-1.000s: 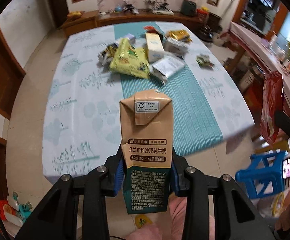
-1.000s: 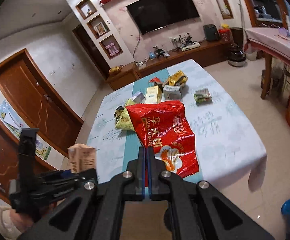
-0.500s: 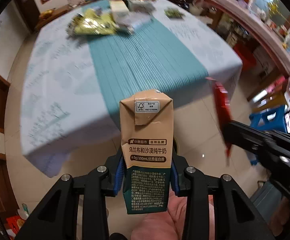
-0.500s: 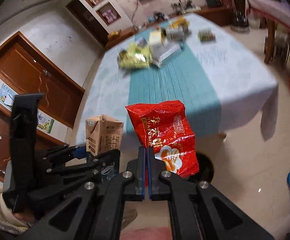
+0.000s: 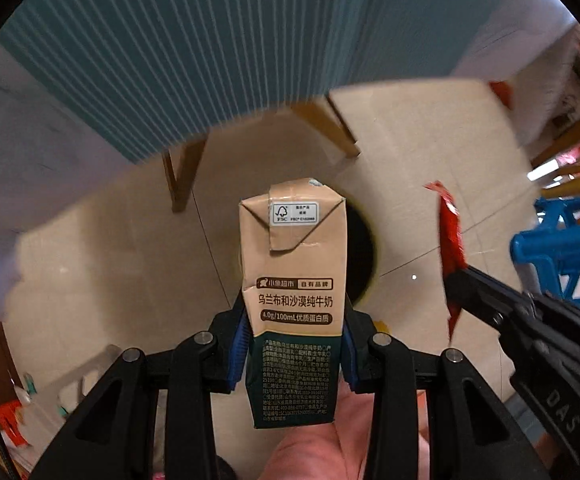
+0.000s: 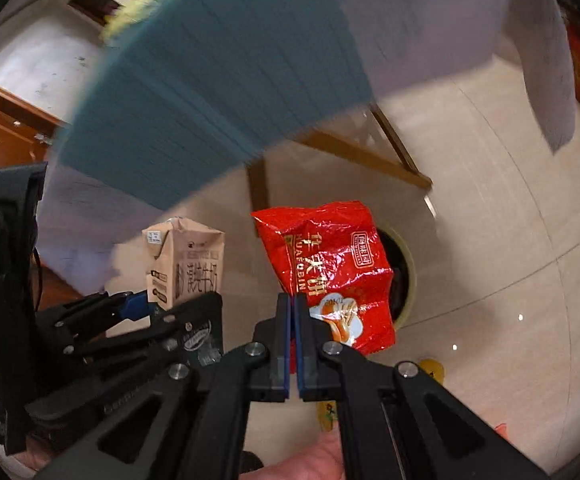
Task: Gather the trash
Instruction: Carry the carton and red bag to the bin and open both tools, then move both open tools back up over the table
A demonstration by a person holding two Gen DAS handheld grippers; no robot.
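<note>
The left claw pinches a tan and dark green milk carton by its two sides, with the blue pads pressed flat on it. The carton stands upright between the fingers, its folded top pointing away from the hand. The right claw is pressed tight together on the edge of a shiny red snack bag (crinkly, with a picture of biscuits on it). The bag sticks up and leans a little to the right of the fingers.

Both things hang in the air above the pale tiled floor, just beyond the near edge of the tabletop. The tabletop's cloth is white with a blue-green striped band down the middle, and it droops over that edge. Wooden legs show under it. A round dark bin with a yellowish rim sits on the floor right behind the carton and the bag. A blue plastic stool stands off to the right.
</note>
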